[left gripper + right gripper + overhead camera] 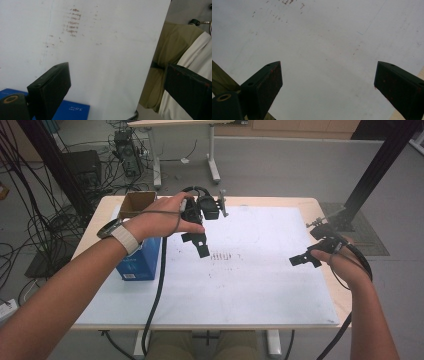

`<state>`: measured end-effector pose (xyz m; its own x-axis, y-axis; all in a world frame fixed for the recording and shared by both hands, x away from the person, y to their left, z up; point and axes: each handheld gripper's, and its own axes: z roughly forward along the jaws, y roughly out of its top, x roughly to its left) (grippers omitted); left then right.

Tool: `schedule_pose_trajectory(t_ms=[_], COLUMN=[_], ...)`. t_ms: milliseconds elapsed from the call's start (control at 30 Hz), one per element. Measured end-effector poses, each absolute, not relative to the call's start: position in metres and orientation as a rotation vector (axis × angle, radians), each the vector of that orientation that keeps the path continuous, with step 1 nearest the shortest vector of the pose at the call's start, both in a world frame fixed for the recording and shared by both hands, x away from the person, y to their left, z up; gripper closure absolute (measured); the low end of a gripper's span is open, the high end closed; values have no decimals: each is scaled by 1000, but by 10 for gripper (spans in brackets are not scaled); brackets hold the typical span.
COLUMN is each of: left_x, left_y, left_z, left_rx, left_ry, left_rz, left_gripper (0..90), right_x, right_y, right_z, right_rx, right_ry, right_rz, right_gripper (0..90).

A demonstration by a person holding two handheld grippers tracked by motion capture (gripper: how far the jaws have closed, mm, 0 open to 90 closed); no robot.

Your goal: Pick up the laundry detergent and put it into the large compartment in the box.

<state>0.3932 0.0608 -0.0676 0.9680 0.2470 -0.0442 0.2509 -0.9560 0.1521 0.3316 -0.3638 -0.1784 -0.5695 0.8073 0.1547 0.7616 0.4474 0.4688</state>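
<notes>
My left gripper (196, 245) hangs over the white mat (240, 290) just right of a blue box (136, 264) with an open brown cardboard top. In the left gripper view, its jaws (117, 72) stand wide apart with only mat between them, and the blue box (72, 111) shows at the bottom left. Near the mat's right edge my right gripper (306, 259) is held low, pointing left. Its jaws (328, 68) are also spread wide over bare mat. Both are open and hold nothing.
Faint brown smudges (222, 256) mark the middle of the mat. A metal clamp (320, 222) and a black frame post (375, 170) stand at the table's right edge. Cables (30, 230) lie on the floor to the left. The person's trousers (170, 42) show beyond the mat's near edge.
</notes>
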Motion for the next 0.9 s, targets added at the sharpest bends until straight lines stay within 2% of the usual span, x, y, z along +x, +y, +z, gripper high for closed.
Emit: schedule_pose_trajectory(t_ms=[900], left_x=[395], left_y=[67], left_z=[-70], left_rx=[2955], left_ry=[405], left_rz=[-39], left_gripper=[77], right_x=[331], right_y=[-363], right_z=[-177], right_rx=[1410], right_ry=[2591], right_rz=[764], right_gripper=[77])
